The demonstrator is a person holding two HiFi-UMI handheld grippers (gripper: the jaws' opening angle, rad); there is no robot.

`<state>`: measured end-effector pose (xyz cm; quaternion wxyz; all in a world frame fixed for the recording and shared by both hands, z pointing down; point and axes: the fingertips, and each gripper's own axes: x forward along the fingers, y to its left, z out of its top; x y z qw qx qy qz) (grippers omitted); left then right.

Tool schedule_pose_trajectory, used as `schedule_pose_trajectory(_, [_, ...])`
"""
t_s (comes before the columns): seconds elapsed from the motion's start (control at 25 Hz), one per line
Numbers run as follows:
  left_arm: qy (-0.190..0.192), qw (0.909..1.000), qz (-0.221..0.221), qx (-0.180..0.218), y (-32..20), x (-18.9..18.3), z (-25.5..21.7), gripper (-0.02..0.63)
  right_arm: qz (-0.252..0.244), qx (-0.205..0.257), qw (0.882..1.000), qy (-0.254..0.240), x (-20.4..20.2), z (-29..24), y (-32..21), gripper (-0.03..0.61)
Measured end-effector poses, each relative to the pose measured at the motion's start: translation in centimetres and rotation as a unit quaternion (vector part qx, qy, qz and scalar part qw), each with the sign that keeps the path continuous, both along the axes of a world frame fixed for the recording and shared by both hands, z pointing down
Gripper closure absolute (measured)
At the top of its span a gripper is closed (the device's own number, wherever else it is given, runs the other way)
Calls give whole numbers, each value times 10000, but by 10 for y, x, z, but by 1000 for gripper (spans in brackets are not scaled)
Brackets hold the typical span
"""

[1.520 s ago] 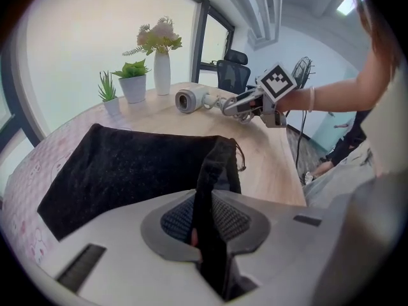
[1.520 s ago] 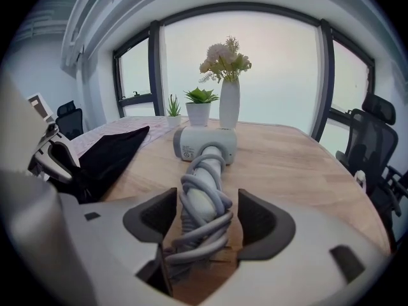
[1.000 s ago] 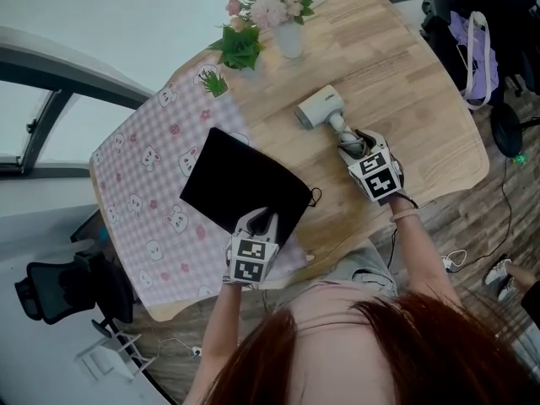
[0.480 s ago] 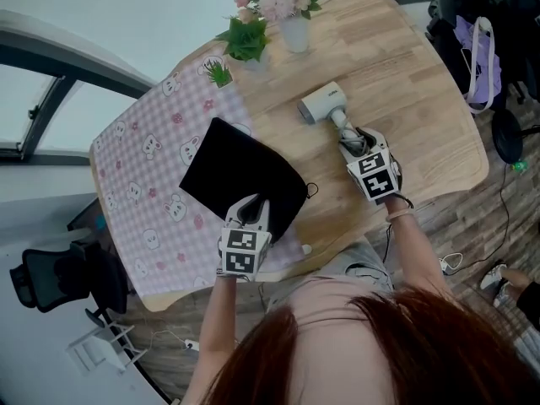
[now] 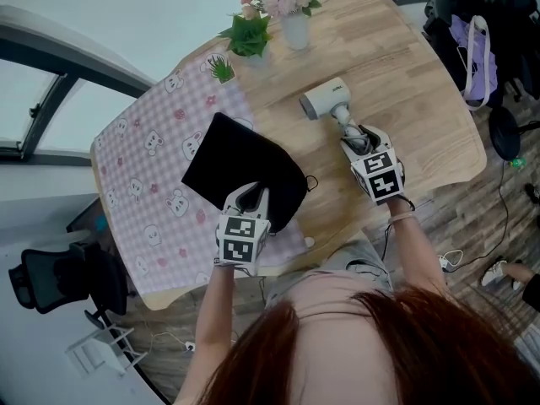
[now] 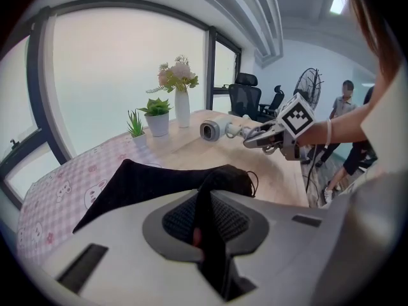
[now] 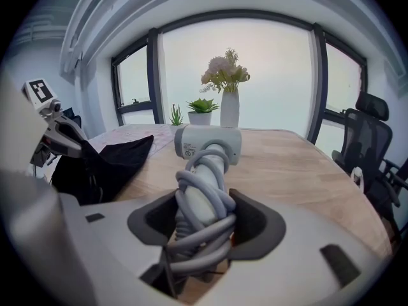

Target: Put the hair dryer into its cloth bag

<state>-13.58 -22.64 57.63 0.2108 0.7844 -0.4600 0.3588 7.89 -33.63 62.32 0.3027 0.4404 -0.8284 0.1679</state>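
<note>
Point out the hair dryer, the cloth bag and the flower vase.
hair dryer [image 5: 325,99], head view, on its white head.
cloth bag [image 5: 236,163], head view, middle of its cloth.
vase [image 5: 295,34], head view, on its white body.

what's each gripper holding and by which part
Left gripper pinches the cloth bag by its near edge; right gripper, jaws just closing, grips the hair dryer by its cord-wrapped handle.

Bright, even daylight from the big windows [image 6: 127,75] — panes blown out to white in both gripper views. Soft, faint shadows on the table [image 5: 405,83]. Heavy fisheye bend, dark vignette at edges. Black bag [image 5: 245,171] shows little detail — nearest foreground slightly soft.
</note>
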Motion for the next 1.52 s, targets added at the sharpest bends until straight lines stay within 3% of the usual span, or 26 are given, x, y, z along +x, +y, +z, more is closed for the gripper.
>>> schedule_pose_trajectory(0.84, [116, 9983, 537, -217, 9, 6, -10, 565, 130, 189, 9995, -235, -3, -61, 72, 351])
schedule_pose_trajectory(1.52, [468, 9963, 631, -339, 14, 3, -16, 566, -53, 271, 9992, -290, -19, -89, 139, 351])
